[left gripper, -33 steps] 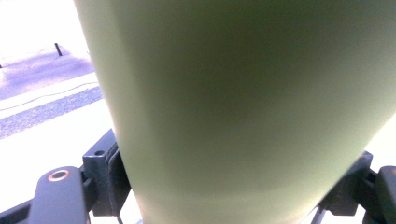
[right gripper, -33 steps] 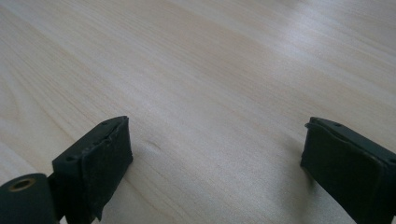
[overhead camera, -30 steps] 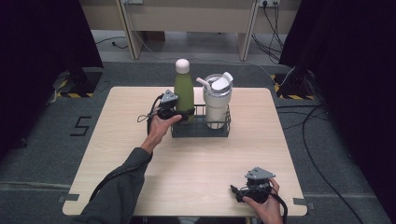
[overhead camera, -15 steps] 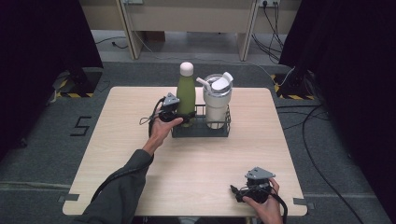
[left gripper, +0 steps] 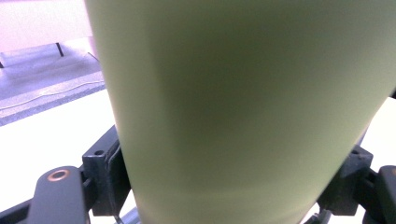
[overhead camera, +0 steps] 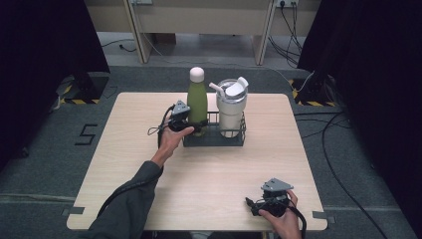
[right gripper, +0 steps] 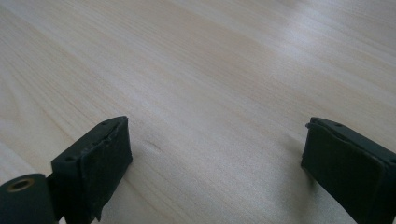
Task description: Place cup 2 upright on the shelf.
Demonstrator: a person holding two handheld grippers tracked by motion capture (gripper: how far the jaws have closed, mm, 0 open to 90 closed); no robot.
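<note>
The left claw (overhead camera: 191, 123) is clamped on the lower body of the green bottle (overhead camera: 197, 102), which stands upright in the left end of the wire rack (overhead camera: 215, 139), its long axis straight up from the jaws. The right claw (overhead camera: 254, 205) rests wide open and empty on the bench (overhead camera: 209, 179), well apart from the bottle.

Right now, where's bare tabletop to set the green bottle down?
Free: the wide strip between the wire rack and the right gripper, plus the table's left side. Crowded: the rack, with the green bottle in the left gripper beside the white tumbler.
</note>
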